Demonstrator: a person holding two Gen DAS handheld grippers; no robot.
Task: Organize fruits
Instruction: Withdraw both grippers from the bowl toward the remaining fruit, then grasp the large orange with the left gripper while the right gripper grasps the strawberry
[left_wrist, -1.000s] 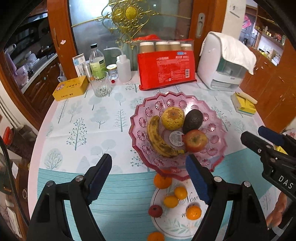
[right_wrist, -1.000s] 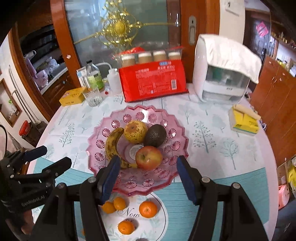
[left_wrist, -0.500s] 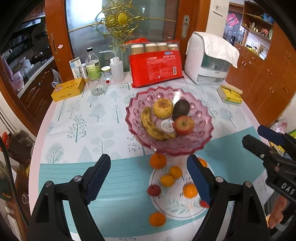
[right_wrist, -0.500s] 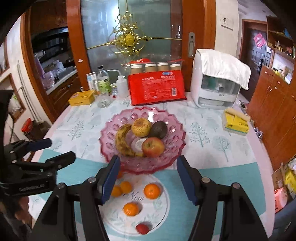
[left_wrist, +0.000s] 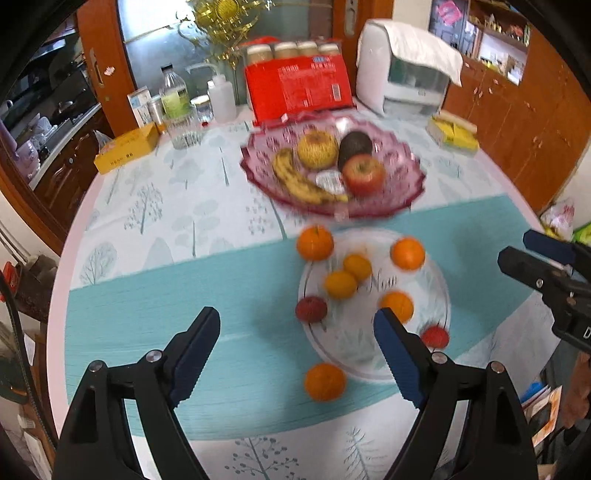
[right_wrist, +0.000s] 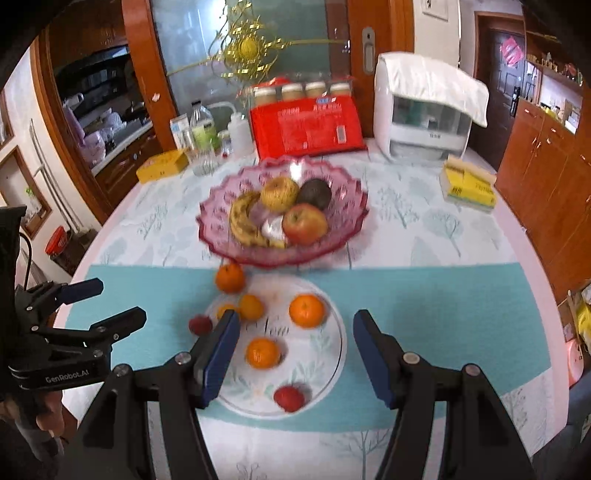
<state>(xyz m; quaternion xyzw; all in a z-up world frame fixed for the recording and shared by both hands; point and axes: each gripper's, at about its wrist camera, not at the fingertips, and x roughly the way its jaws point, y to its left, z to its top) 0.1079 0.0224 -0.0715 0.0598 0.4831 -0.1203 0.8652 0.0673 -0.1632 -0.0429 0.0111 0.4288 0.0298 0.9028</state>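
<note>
Risk: loose oranges (left_wrist: 324, 381) lie off the white plate (left_wrist: 439, 295) at frame centre, so left gripper (left_wrist: 295, 345) and right gripper (right_wrist: 291, 345), both spread and empty, may knock one rolling off the table (left_wrist: 147, 206).

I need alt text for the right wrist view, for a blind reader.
The open right gripper hangs over a white plate of small oranges and red fruits. Behind stands a pink glass bowl holding banana, apple and avocado.

Motion blur smears the pink bowl (left_wrist: 332, 206) and small fruits; the right claw (right_wrist: 291, 332) covers one orange (right_wrist: 226, 310); the red package's (right_wrist: 306, 125) print is unreadable.
</note>
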